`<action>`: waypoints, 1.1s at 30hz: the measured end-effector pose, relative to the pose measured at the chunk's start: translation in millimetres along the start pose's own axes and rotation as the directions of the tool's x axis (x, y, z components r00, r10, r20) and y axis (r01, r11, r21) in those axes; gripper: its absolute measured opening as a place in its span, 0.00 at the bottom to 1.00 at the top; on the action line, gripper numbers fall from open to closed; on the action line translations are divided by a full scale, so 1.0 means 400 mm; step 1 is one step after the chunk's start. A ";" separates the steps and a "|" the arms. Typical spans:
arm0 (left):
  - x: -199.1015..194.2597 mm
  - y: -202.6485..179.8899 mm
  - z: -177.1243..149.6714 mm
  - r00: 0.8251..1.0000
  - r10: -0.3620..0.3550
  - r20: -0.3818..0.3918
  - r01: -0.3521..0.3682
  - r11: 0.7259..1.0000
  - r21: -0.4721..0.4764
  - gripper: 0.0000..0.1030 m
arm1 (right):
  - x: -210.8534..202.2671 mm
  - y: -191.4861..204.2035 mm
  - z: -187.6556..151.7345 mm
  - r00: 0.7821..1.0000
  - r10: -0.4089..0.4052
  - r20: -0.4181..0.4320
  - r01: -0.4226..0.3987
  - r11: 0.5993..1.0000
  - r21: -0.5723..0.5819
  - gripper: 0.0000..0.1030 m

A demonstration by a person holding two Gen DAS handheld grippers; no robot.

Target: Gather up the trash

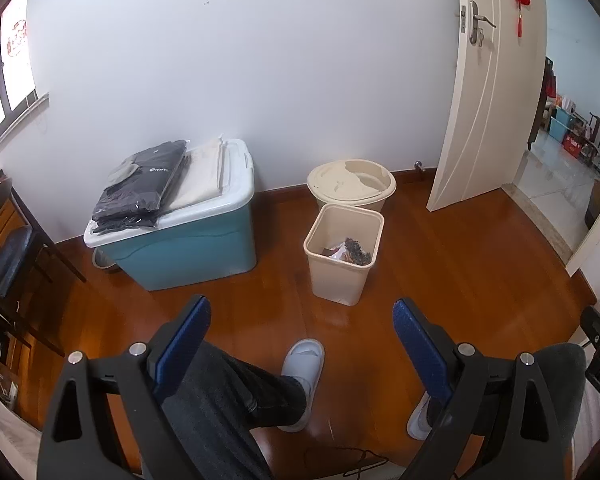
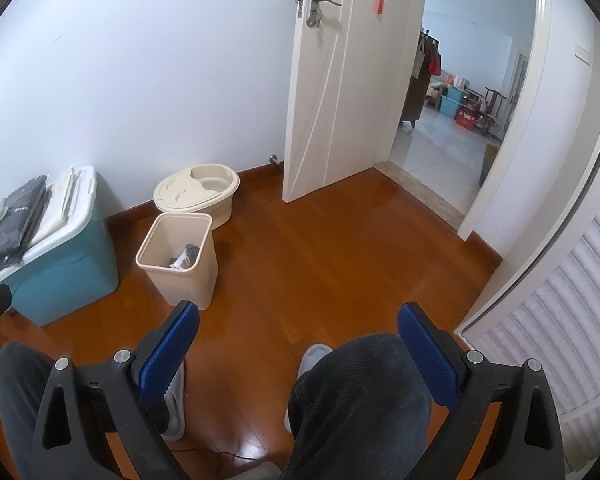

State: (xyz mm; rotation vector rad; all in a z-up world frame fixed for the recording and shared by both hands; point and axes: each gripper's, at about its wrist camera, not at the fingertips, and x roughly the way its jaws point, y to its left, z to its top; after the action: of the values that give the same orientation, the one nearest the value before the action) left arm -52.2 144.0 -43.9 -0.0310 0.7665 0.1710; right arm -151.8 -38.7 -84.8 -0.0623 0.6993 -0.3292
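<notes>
Wooden floor (image 1: 440,264) looks bare; bin (image 1: 343,254) by blue box (image 1: 188,240) already holds scraps. Your left gripper (image 1: 302,318) and right gripper (image 2: 298,320) gape wide, empty. Nothing visibly left.

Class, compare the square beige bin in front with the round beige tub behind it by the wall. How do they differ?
The square bin has straight sides and an open top; the round tub is oval and partly covered by a lid. The square bin holds some trash at the bottom; the round tub's uncovered part shows nothing inside. The square bin stands nearer the person; the round tub sits by the wall. Both are beige and upright on the wooden floor.
</notes>
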 end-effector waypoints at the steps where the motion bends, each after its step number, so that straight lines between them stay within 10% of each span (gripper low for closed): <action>1: -0.001 0.000 0.001 1.000 0.002 0.002 -0.002 1.000 0.000 0.90 | 0.000 -0.002 0.000 1.000 -0.001 0.003 0.001 1.000 -0.002 0.97; 33: -0.007 0.001 0.001 1.000 -0.002 0.016 0.002 1.000 -0.013 0.90 | 0.001 -0.049 -0.002 1.000 0.006 0.029 -0.005 1.000 -0.028 0.97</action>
State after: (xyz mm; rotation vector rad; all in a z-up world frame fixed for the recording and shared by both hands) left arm -54.0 143.9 -41.6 -0.0430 0.7497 0.1742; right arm -157.5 -57.3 -82.5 -0.0918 0.6755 -0.3129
